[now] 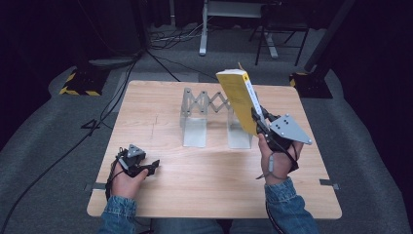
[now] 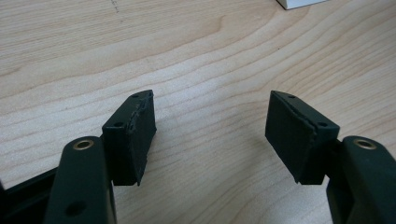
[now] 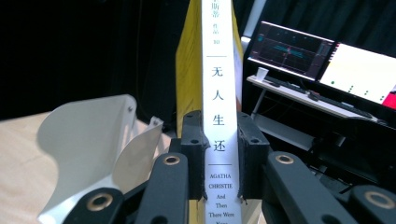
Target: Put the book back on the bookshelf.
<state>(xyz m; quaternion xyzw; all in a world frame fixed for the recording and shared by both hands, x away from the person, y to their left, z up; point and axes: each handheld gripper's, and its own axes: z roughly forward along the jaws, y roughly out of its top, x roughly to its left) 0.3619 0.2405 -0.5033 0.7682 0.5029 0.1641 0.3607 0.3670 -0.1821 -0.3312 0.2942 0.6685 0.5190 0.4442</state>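
A yellow paperback book (image 1: pixel 237 100) with a white spine (image 3: pixel 217 93) is held up off the table, tilted back and to the left, over the right half of the rack. My right gripper (image 1: pixel 260 123) is shut on the book (image 3: pixel 217 158), its pads pressing both covers beside the spine. A grey metal expanding book rack (image 1: pixel 204 117) stands at the table's middle; its white plates (image 3: pixel 84 149) show at the left in the right gripper view. My left gripper (image 1: pixel 152 165) rests low at the table's front left, open, with bare wood between its pads (image 2: pixel 137 133).
The wooden table (image 1: pixel 160 195) has open surface in front of the rack. Beyond the table lie cables, stand bases and a chair on grey floor. Monitors (image 3: pixel 327 56) on a desk show behind the book in the right gripper view.
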